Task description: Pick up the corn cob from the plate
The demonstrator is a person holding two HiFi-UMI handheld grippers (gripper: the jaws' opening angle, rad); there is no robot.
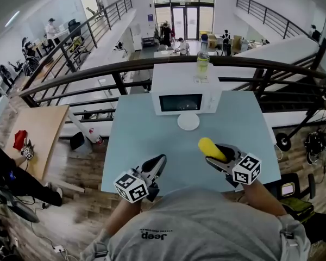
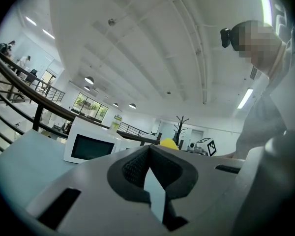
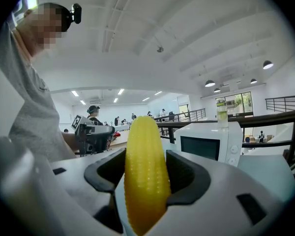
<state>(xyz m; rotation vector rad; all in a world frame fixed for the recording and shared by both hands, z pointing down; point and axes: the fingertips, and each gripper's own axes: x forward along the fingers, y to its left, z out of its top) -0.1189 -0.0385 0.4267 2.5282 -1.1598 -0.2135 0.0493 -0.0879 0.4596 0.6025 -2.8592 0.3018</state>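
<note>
The corn cob [image 1: 212, 149] is no longer on the plate [image 1: 188, 122]. It sits in my right gripper [image 1: 216, 155], whose jaws stand wide and press on it from both sides, as the right gripper view shows with the yellow cob [image 3: 145, 176] filling the gap between the dark pads [image 3: 187, 173]. Its long axis runs along the line my gripper points. The butt is deep between the jaws, and the tip sticks out ahead, aimed back toward the plate and a little to that plate's right. From the plate, the cob lies on my side and to the right, lifted off the table [image 1: 136, 140] and well apart from the rim. The plate itself looks bare, just in front of the microwave [image 1: 186, 97]. My left gripper [image 1: 157, 165] hangs on the near left of the plate with its tips together and nothing between them, so it plays no part. I judge the pick-up as good as done. Any further move depends on the cob staying lengthwise in the jaws, since a tilt could let it slide out forward.
</note>
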